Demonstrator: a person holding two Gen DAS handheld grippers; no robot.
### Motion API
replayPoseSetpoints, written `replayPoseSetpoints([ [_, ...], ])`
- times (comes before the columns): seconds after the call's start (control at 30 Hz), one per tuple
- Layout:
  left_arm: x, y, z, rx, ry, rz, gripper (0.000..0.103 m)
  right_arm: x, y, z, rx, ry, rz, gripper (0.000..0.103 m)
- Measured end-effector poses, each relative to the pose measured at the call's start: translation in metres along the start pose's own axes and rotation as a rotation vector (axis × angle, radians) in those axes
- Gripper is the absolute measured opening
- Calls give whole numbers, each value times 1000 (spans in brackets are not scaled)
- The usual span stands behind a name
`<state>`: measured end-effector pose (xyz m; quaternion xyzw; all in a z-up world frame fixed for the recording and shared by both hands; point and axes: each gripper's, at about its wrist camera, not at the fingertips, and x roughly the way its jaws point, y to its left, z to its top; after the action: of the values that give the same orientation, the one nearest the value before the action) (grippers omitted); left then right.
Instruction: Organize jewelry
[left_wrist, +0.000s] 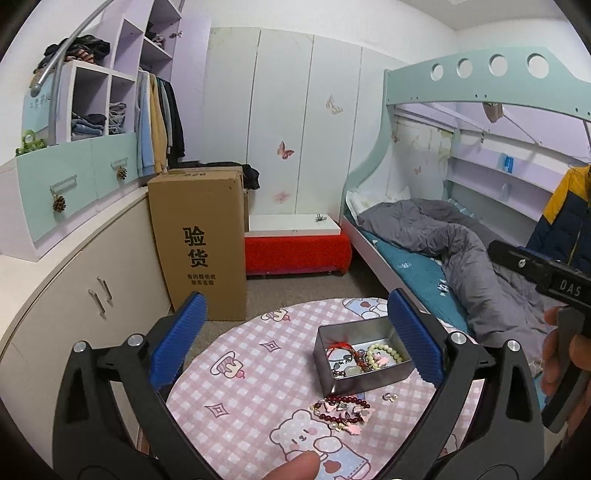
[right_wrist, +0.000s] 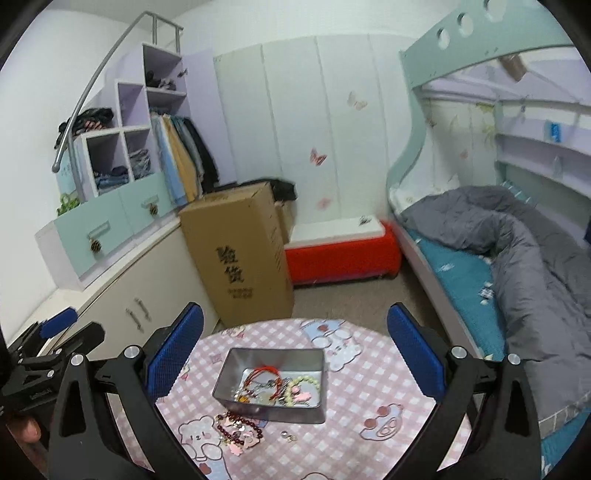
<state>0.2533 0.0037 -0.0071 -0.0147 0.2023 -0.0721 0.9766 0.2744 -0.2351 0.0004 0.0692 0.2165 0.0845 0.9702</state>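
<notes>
A grey metal tin (left_wrist: 334, 363) (right_wrist: 314, 369) stands on a round table with a pink checked cloth (left_wrist: 240, 398) (right_wrist: 369, 387). Inside lie a red cord bracelet (left_wrist: 338, 348) (right_wrist: 264, 373), a pale green bead bracelet (left_wrist: 386, 354) (right_wrist: 306, 382) and other trinkets. A dark red bead bracelet with pink charms (left_wrist: 343, 410) (right_wrist: 238, 428) and a small pair of earrings (left_wrist: 389, 397) (right_wrist: 288, 436) lie on the cloth in front of the tin. My left gripper (left_wrist: 299, 339) and right gripper (right_wrist: 295, 349) are open and empty, above the table.
A tall cardboard box (left_wrist: 201, 243) (right_wrist: 240, 254) stands on the floor behind the table, next to a white cabinet (left_wrist: 74, 280). A red bench (left_wrist: 297, 247) is at the back. A bunk bed with a grey duvet (left_wrist: 461, 251) (right_wrist: 517, 236) is on the right.
</notes>
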Motion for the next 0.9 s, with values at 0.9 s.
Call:
replayPoseSetpoints([
  [0.9, -25, 4, -72, -9, 67, -1, 97, -20, -13, -74, -9, 115, -1, 96],
])
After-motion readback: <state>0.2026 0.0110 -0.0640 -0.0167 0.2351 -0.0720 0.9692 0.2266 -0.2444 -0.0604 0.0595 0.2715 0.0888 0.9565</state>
